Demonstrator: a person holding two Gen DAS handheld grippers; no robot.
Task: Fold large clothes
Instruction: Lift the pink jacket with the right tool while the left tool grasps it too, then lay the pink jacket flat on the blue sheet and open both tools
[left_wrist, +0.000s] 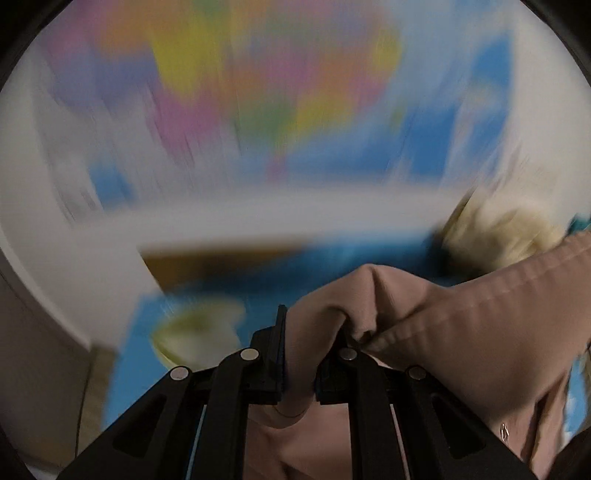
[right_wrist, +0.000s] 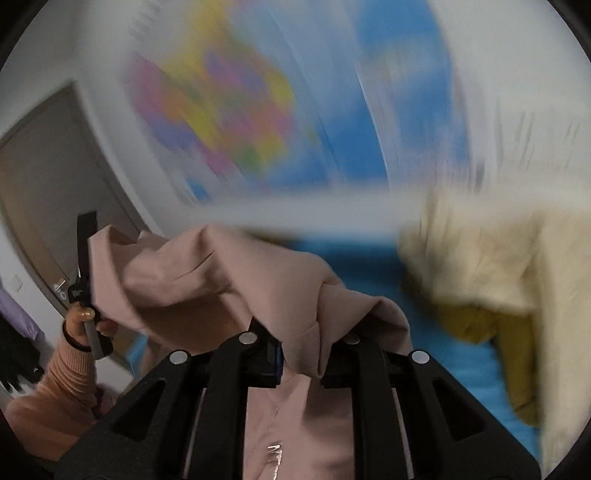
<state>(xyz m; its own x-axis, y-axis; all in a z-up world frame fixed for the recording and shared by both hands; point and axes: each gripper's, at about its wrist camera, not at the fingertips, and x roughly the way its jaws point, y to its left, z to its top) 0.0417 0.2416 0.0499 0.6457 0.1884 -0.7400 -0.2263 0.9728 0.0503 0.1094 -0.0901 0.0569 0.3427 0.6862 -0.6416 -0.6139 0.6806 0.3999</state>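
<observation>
A dusty-pink garment (left_wrist: 461, 325) hangs between both grippers, off the bed. My left gripper (left_wrist: 314, 347) is shut on a bunched fold of it, and the cloth drapes away to the right. In the right wrist view the same pink garment (right_wrist: 221, 280) is pinched by my right gripper (right_wrist: 301, 354), which is shut on its edge. At that view's left the left gripper (right_wrist: 86, 254) shows in a hand with a peach ribbed sleeve (right_wrist: 62, 384), holding the garment's other end. Both views are heavily motion-blurred.
A blue bed cover (right_wrist: 369, 266) lies below, with a cream fluffy garment (right_wrist: 491, 254) and a mustard one (right_wrist: 476, 328) piled at the right. A colourful wall map (left_wrist: 258, 92) hangs behind. A brown door (right_wrist: 48, 199) stands at the left.
</observation>
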